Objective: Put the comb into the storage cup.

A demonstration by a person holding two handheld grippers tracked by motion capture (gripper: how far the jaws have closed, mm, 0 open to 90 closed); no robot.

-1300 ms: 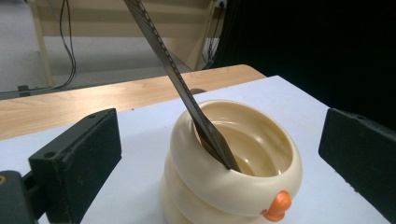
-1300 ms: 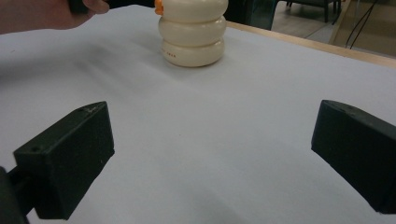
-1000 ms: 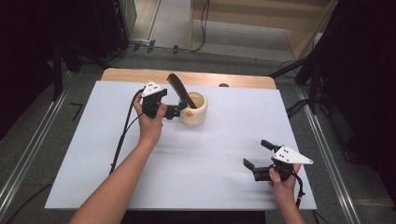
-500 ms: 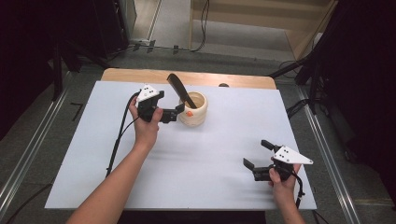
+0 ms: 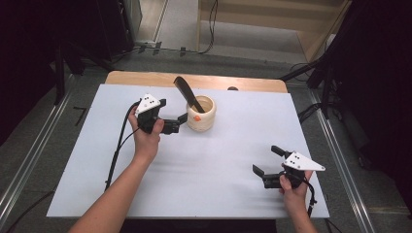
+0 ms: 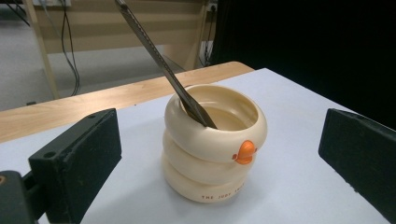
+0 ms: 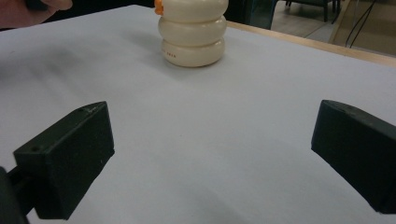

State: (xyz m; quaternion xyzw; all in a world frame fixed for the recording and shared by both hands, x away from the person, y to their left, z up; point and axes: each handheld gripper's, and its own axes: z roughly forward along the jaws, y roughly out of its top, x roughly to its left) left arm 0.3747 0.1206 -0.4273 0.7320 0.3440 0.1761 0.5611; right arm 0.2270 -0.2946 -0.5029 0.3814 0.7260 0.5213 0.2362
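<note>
A cream ringed cup with a small orange mark stands at the far middle of the white table. A dark long utensil leans out of it toward the back left; its thin edge runs down into the cup. My left gripper is open just left of the cup, apart from it, and its pads stand wide on both sides of the cup. Near the front right corner my right gripper is open with bare table between its pads, and the cup stands far ahead.
The white table sheet lies on a wooden top whose edge shows at the back. Metal rails run along both sides. Cables trail from the left gripper across the table.
My left gripper has drawn back to the left, away from the cup, and a little toward the person. The right gripper has stayed where it was.
</note>
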